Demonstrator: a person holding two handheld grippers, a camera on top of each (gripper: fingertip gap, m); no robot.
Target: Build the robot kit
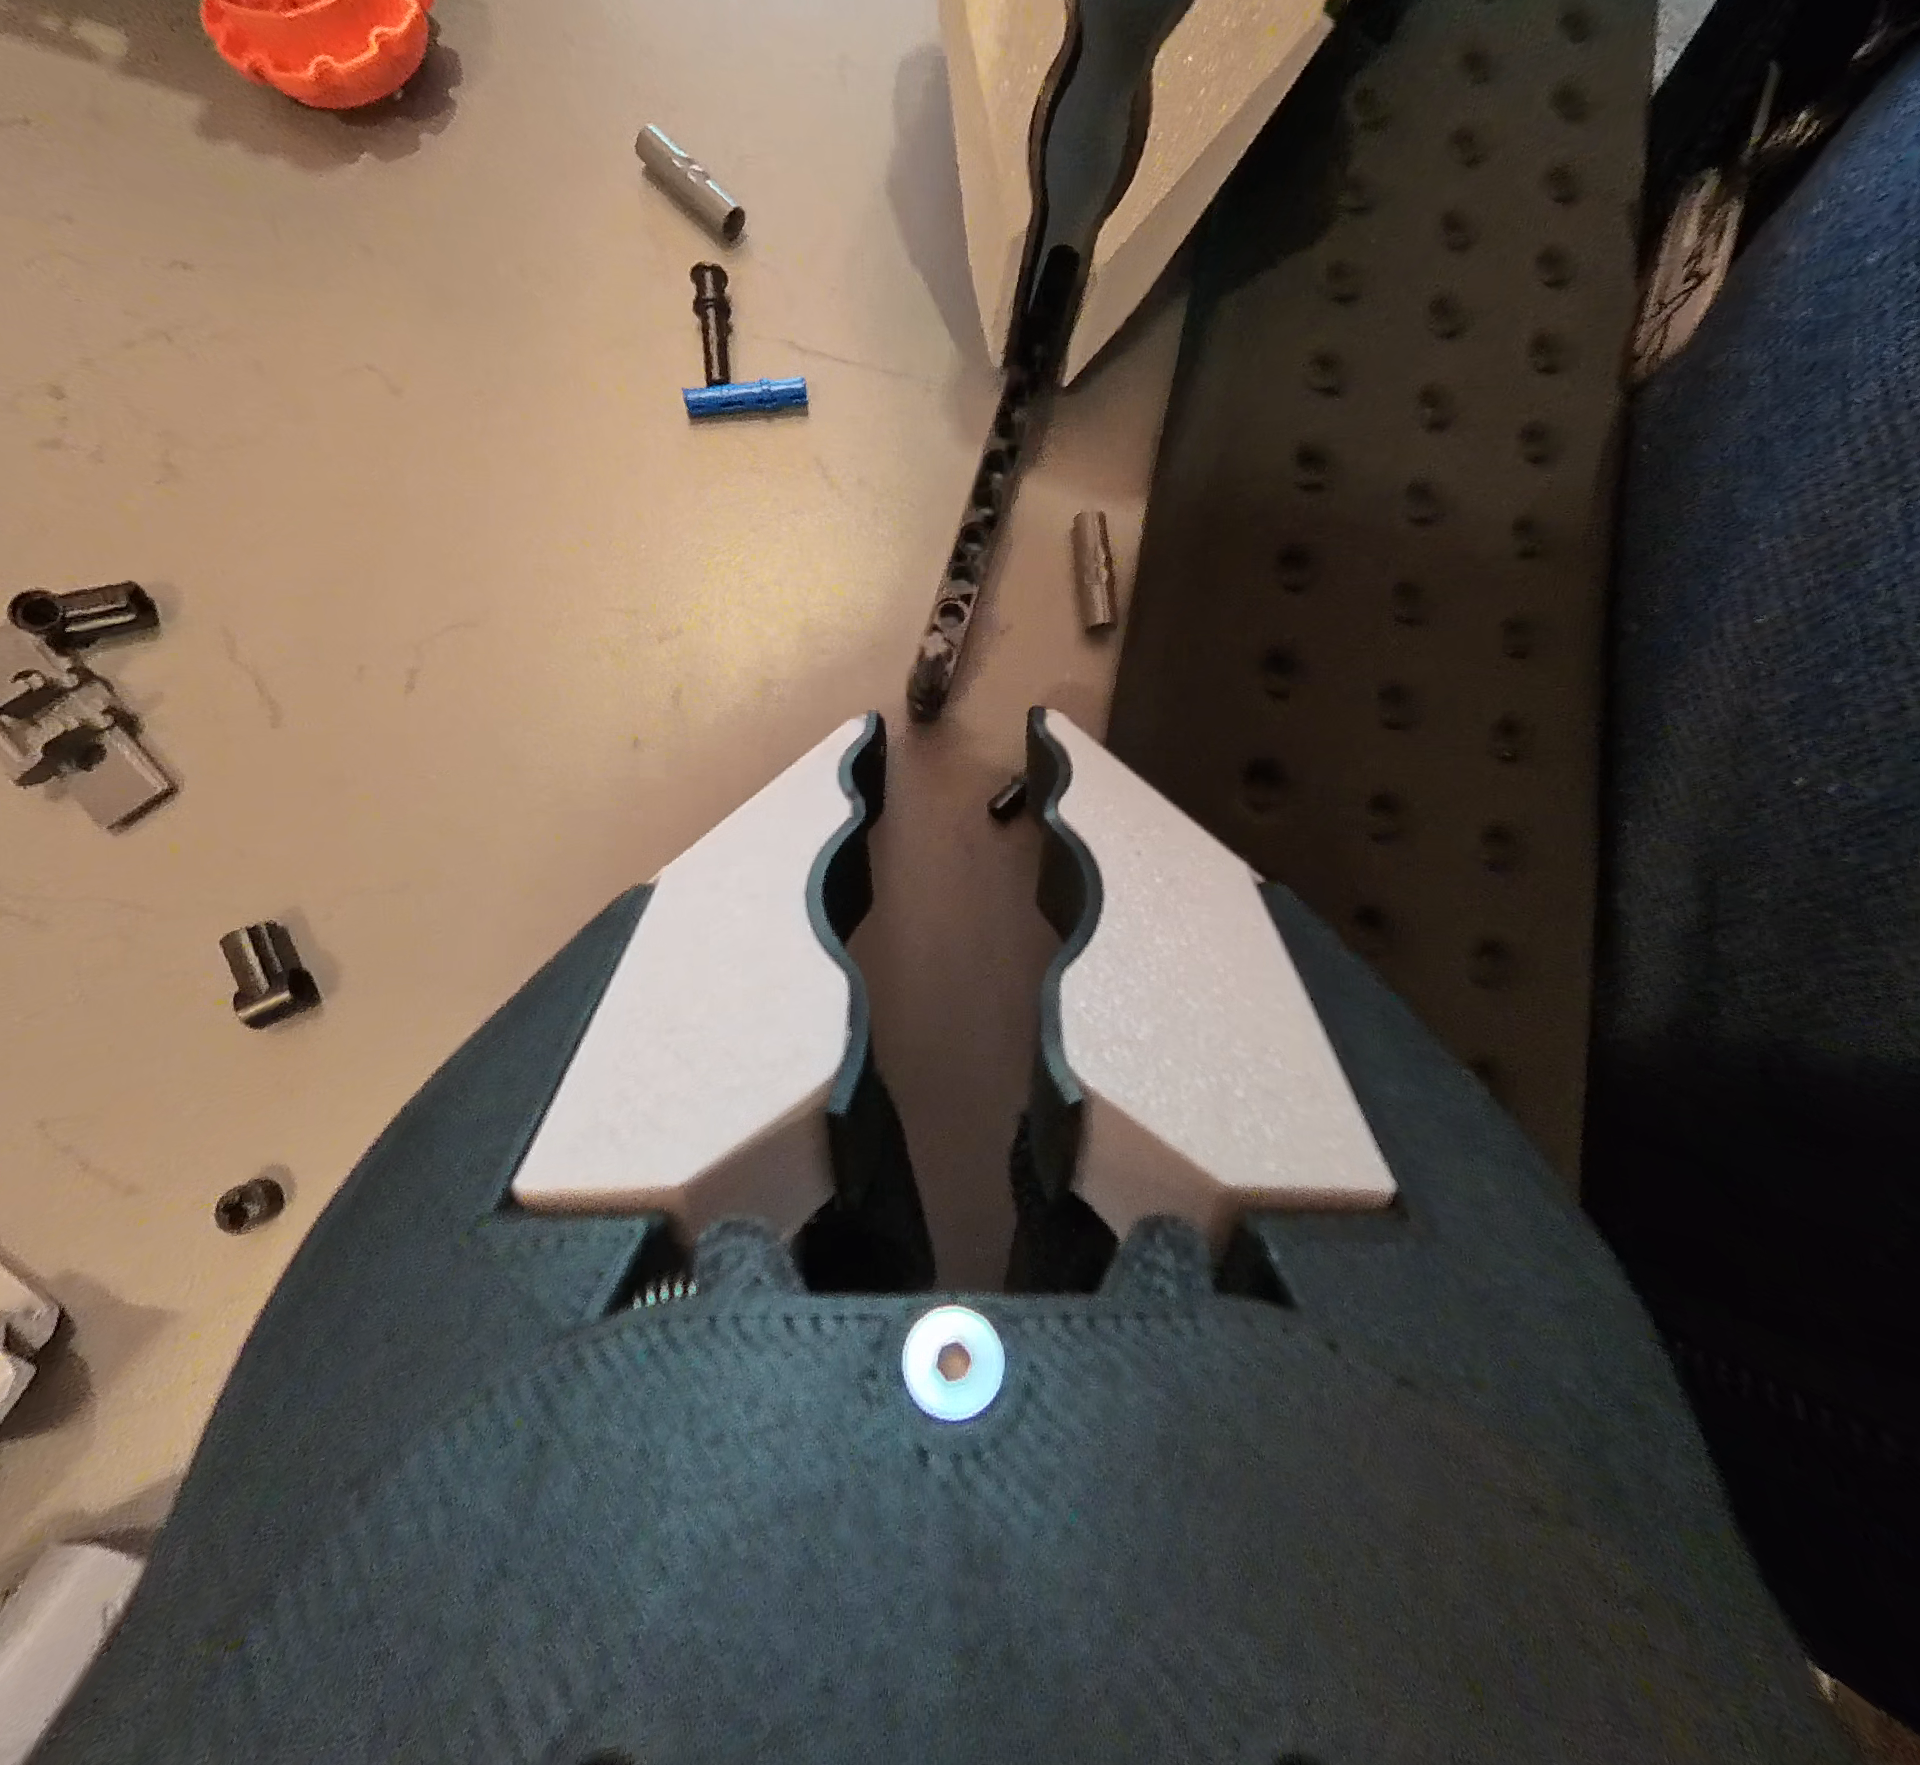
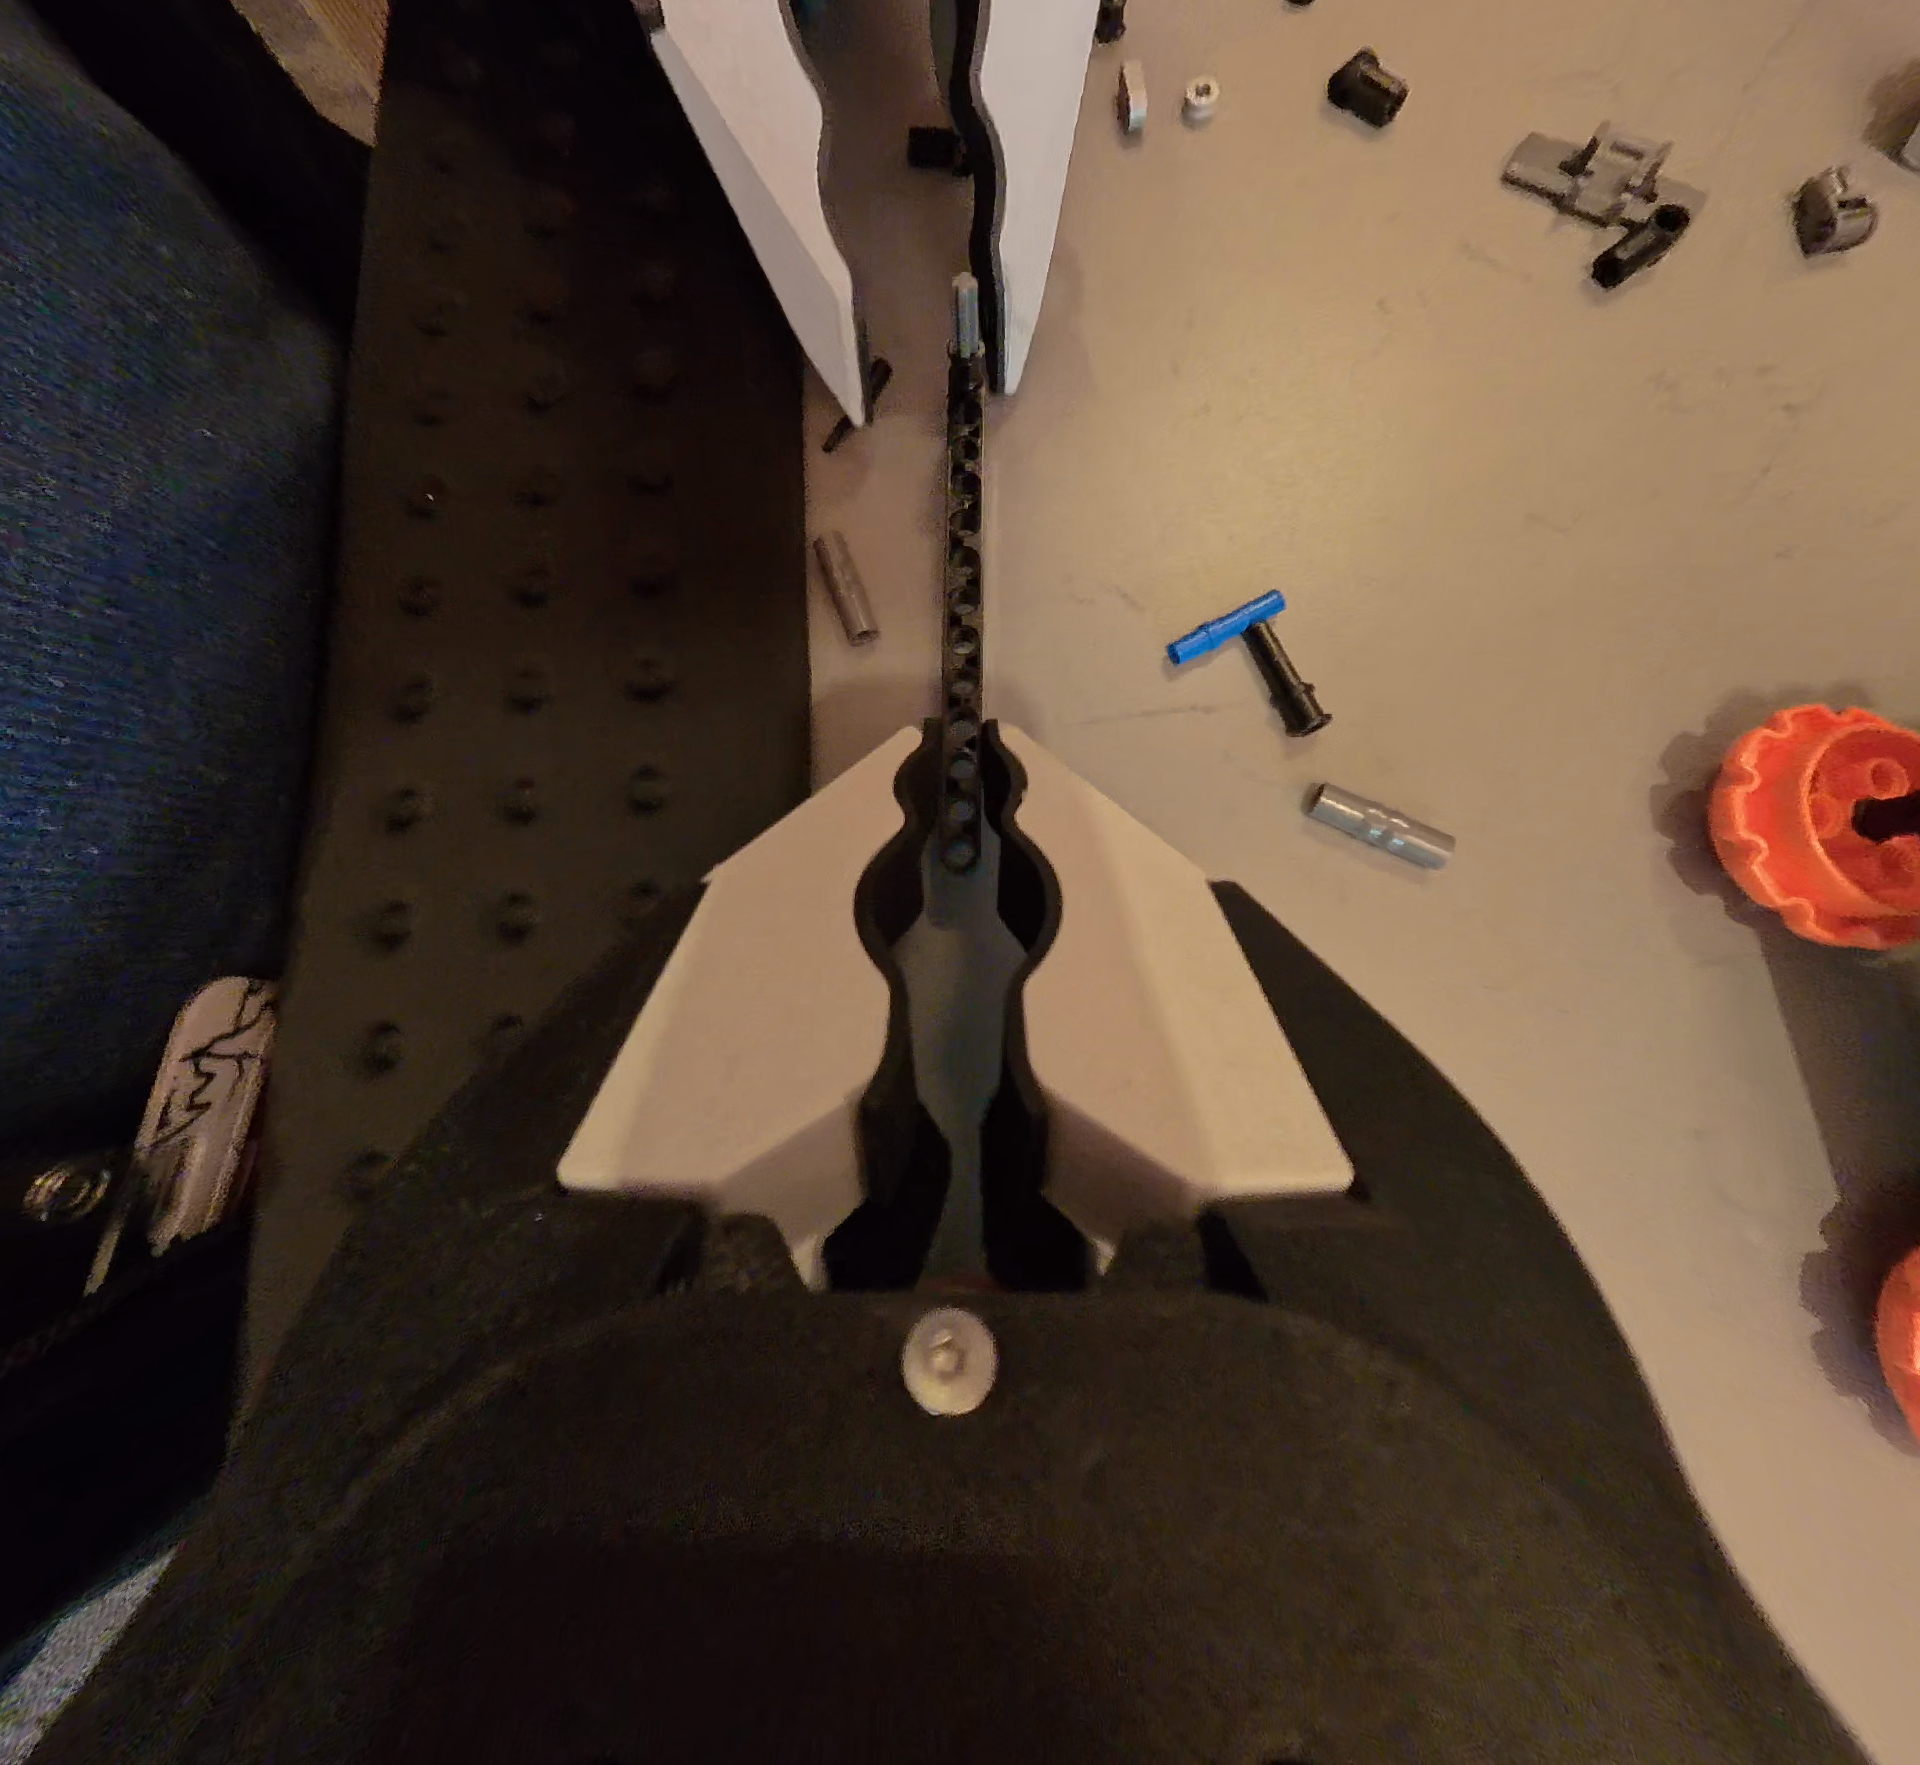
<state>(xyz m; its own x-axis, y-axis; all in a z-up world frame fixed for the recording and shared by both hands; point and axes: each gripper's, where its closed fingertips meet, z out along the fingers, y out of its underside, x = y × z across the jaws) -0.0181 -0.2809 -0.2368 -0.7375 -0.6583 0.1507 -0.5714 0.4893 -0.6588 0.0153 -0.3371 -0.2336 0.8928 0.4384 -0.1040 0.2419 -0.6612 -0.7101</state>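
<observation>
My right gripper point(image 2: 961, 749) is shut on a long black beam with holes point(image 2: 964, 572) and holds it pointing straight ahead over the tan table point(image 2: 1455, 468). A short grey pin point(image 2: 964, 313) sticks out of the beam's far end. That end sits at the fingertips of my left gripper point(image 2: 930, 385), which is open and holds nothing. In the left wrist view the beam point(image 1: 977, 520) runs down from the right gripper point(image 1: 1039, 365) and ends just ahead of my open left gripper point(image 1: 958, 739). A small black pin point(image 1: 1006, 799) lies on the table by the left gripper's right finger.
A black perforated plate point(image 1: 1403, 572) runs along the table's edge, with blue cloth point(image 1: 1766, 676) beyond it. Loose parts lie about: an orange knob point(image 1: 312, 11), a grey tube point(image 1: 691, 183), a black pin point(image 1: 712, 323), a blue pin point(image 1: 743, 398), a short tube point(image 1: 1093, 567) and black connectors point(image 1: 268, 972). Spacing between my two grippers at the tips: around 7 cm. The black pin point(image 1: 712, 323) is about 6 cm from my right fingertips. Seen from the right wrist view point(image 2: 1289, 682) as well.
</observation>
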